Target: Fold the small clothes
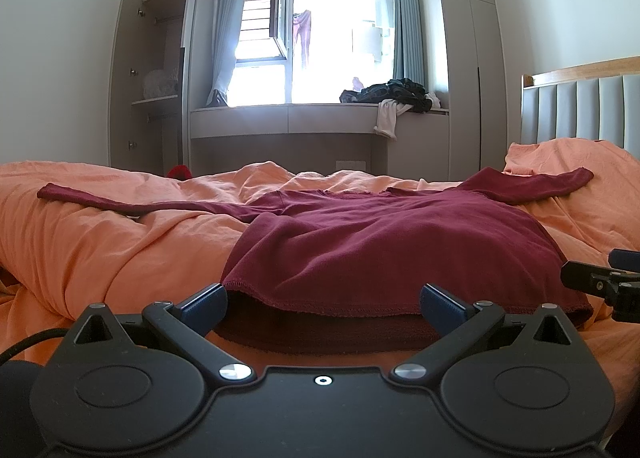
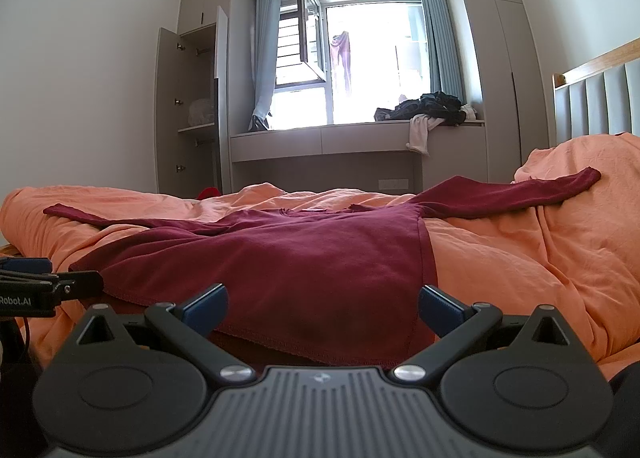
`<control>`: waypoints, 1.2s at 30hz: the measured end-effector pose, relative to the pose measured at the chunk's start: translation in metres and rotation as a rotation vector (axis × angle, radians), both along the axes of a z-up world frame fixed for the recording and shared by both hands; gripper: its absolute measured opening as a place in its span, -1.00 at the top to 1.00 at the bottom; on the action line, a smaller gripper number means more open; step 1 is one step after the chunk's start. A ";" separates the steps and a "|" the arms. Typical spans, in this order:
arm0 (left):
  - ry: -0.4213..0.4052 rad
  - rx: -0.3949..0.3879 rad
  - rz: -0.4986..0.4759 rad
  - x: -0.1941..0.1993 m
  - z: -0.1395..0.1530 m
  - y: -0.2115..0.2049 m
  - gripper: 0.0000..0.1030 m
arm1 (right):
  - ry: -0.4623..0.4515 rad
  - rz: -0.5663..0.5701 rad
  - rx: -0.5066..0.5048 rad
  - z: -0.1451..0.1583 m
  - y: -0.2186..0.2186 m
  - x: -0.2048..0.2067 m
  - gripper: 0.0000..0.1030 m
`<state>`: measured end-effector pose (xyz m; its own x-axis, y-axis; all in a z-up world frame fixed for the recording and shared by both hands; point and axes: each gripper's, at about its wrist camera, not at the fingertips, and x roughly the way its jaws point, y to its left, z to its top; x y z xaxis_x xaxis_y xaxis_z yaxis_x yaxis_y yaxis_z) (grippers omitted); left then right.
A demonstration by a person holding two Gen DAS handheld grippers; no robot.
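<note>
— While both sets of jaws stand wide apart, what lies between them?

— My left gripper (image 1: 324, 308) and right gripper (image 2: 323, 308) face the hem of a dark red long-sleeved knit top (image 1: 384, 242), spread flat on the orange-quilted bed (image 1: 100, 250).

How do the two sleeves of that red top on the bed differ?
The left sleeve lies low across the orange duvet, stretched long and thin toward the wardrobe side. The right sleeve climbs up onto the raised bedding near the headboard and looks shorter and broader. Both are spread outward, unfolded, on the same dark red top.
</note>
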<state>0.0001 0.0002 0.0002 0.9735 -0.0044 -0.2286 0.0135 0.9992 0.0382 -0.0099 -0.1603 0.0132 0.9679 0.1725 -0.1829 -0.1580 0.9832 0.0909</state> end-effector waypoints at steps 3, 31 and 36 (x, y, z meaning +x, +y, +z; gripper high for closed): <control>0.000 -0.001 0.000 0.000 0.000 0.000 -0.99 | 0.000 0.000 0.000 0.000 0.000 0.000 -1.00; 0.000 -0.003 0.000 0.000 0.000 0.000 -0.99 | 0.001 -0.002 -0.001 -0.001 0.004 0.003 -1.00; 0.006 0.000 0.002 0.001 0.001 -0.001 -0.99 | -0.001 0.006 -0.001 -0.001 0.006 0.004 -1.00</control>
